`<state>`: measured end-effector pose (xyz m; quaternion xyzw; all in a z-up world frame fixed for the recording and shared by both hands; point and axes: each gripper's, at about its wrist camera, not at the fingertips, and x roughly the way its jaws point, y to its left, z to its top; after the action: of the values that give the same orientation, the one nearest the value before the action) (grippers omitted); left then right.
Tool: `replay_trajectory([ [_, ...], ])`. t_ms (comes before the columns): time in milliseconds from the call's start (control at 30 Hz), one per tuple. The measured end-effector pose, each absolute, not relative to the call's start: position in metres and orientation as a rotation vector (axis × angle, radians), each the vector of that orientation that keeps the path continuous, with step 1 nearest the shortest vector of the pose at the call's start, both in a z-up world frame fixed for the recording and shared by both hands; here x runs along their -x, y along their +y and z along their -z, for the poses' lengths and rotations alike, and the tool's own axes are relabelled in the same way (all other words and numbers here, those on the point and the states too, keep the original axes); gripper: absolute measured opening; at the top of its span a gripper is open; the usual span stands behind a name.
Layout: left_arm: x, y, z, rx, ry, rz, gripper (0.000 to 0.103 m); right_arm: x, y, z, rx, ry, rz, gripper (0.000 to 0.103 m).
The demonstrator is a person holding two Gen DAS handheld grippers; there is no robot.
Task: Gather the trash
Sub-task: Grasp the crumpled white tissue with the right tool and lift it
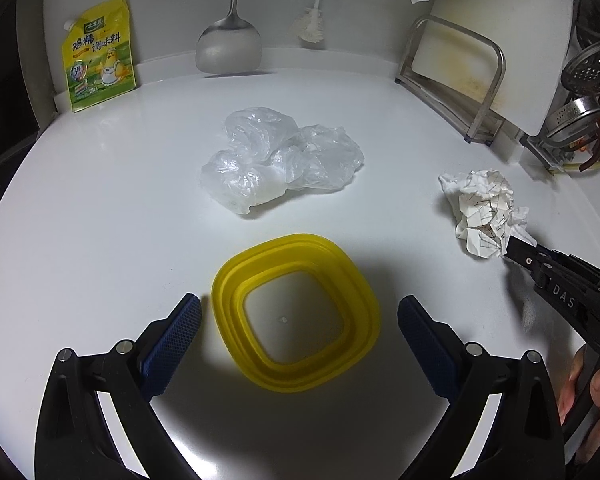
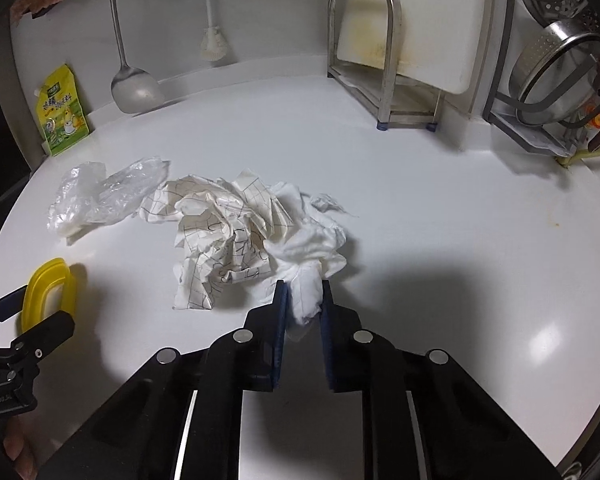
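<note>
My right tongs [image 2: 303, 300] are clenched on the near edge of the crumpled paper [image 2: 236, 232] lying on the surface [image 2: 440, 220]. My left tongs [image 1: 300, 320] hang released, straddling the yellow bowl [image 1: 296, 312].

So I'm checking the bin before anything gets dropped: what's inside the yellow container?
The yellow container looks empty: only its pale bottom with one tiny speck. The near wall's inner face is hidden by the rim.

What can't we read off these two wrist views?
- Right wrist: whether the right gripper pinches only the white tissue or also the crumpled paper; folds hide it.
- Left wrist: yellow container bottom, washed out by glare.
- Both: plastic bag contents, too cloudy.
- Left wrist: hand cut by the edge.
</note>
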<state>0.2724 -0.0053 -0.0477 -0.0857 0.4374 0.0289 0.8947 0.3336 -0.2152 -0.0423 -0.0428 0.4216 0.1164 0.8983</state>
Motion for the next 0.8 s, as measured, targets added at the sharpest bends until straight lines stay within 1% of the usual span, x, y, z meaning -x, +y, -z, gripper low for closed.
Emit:
replay_trajectory([
  [167, -0.273, -0.007, 0.048, 0.169, 0.908, -0.066, 0.097, -0.322, -0.216, 0.031, 0.066, 0.83, -0.279, 0.012],
  [367, -0.277, -0.009, 0.048, 0.161, 0.908, -0.083, 0.096, -0.315, -0.223, 0.027, 0.028, 0.828, -0.298, 0.012],
  [400, -0.278, -0.009, 0.048, 0.162, 0.905, -0.081, 0.095, -0.314, -0.224, 0.026, 0.02, 0.828, -0.3, 0.012],
  [433, -0.277, -0.011, 0.047, 0.158, 0.896, -0.082, 0.091, -0.314, -0.226, 0.026, 0.015, 0.827, -0.301, 0.012],
  [467, -0.277, -0.012, 0.046, 0.152, 0.891, -0.079, 0.086, -0.312, -0.228, 0.024, 0.006, 0.82, -0.302, 0.012],
  [500, -0.278, -0.014, 0.046, 0.139, 0.893, -0.074, 0.077, -0.312, -0.23, 0.023, 0.0, 0.814, -0.302, 0.012],
  [633, -0.275, -0.021, 0.044, 0.107, 0.879, -0.053, 0.073, -0.308, -0.235, 0.017, -0.022, 0.782, -0.301, 0.012],
  [800, -0.272, -0.021, 0.04, 0.104, 0.85, -0.042, 0.073, -0.301, -0.243, 0.007, -0.055, 0.713, -0.306, 0.012],
])
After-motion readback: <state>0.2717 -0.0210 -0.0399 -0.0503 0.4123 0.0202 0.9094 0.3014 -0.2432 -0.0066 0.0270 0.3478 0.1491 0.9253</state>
